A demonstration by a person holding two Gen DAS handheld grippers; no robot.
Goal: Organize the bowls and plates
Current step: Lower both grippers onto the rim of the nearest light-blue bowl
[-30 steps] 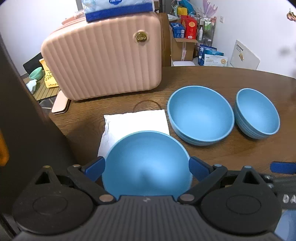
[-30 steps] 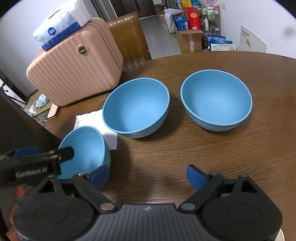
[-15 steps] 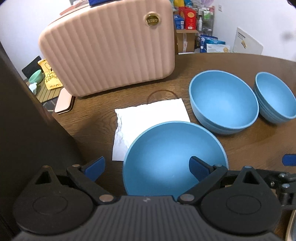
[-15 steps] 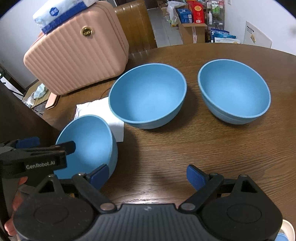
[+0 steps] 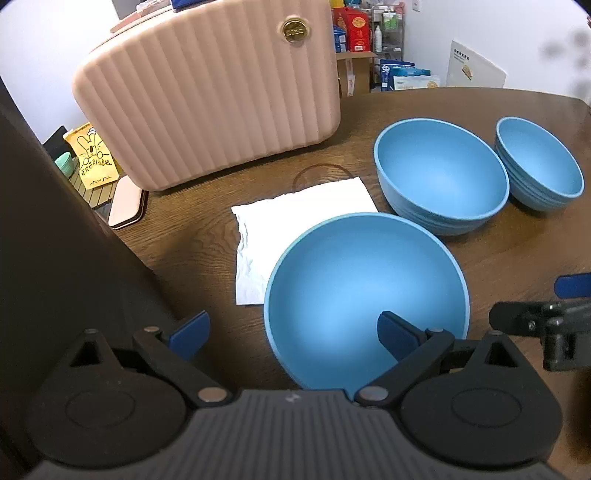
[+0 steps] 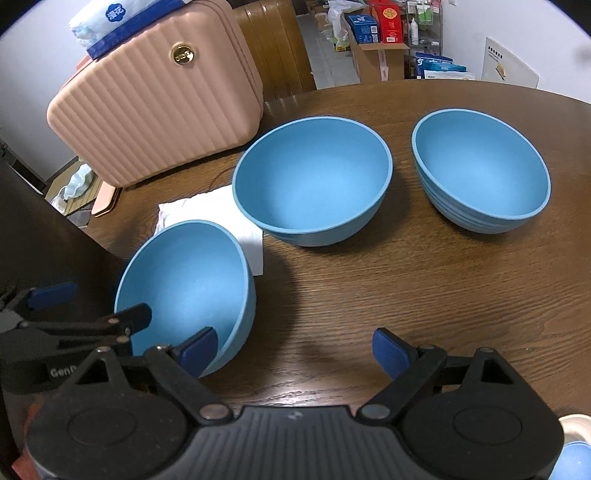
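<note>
near bowl (image 5: 365, 280): blue, empty, tilted, right by the left tongs (image 5: 291, 332)
middle bowl (image 6: 312, 181): blue, upright, farther off
far bowl (image 6: 480, 170): blue, upright, farthest right

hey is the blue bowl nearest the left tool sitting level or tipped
Tipped. The matte blue bowl leans toward the camera, its rim slanted, unlike the two level blue bowls behind it.

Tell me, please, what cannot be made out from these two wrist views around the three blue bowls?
- Left wrist view: the near rim of the nearest bowl is hidden by the left gripper body.
- Right wrist view: a pale and a blue object at the bottom right corner are cut off by the frame edge.
- Both views: print on the shelf boxes is too small to read.
</note>
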